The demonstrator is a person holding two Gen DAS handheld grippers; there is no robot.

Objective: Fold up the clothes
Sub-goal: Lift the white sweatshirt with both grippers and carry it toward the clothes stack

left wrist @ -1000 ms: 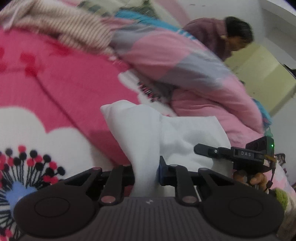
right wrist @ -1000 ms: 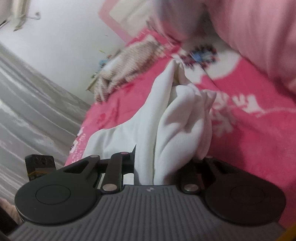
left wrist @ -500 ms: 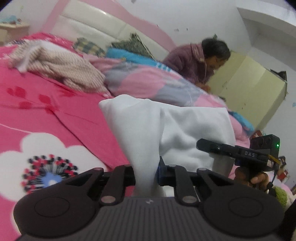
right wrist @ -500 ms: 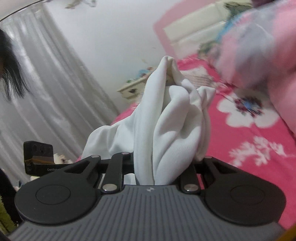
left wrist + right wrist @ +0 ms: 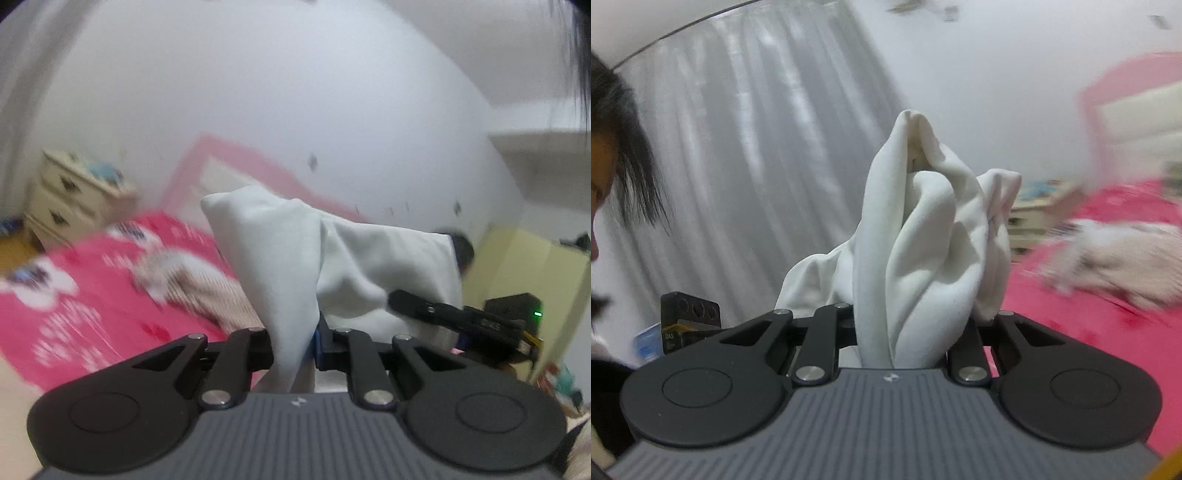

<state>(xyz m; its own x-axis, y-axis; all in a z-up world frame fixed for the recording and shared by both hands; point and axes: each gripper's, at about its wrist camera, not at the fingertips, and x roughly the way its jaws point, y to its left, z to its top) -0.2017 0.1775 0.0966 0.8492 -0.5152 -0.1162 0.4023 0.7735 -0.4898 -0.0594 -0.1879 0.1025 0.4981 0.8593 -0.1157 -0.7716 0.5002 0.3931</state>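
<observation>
White garment [image 5: 295, 258] was pinched by both left gripper [image 5: 293, 347] and right gripper [image 5: 910, 332], jaws clamped on bunched cloth. The thick wad at twelve o'clock of right jaws looked likely to slip, dropping onto pink bed [image 5: 92, 295]

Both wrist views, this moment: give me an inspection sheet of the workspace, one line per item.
Surface: pink flowered bedspread, blurred.
Job's things: white garment held up between both grippers, bunched, unfolded.
Clutter: striped beige cloth lying on the bed.
Grippers: left gripper shut on the garment; right gripper shut on a thick bunch of it.
Cables: nothing seen.
Surroundings: cream nightstand, pink-framed headboard, grey curtain, yellow cabinet; a person's dark hair at the frame edge.
</observation>
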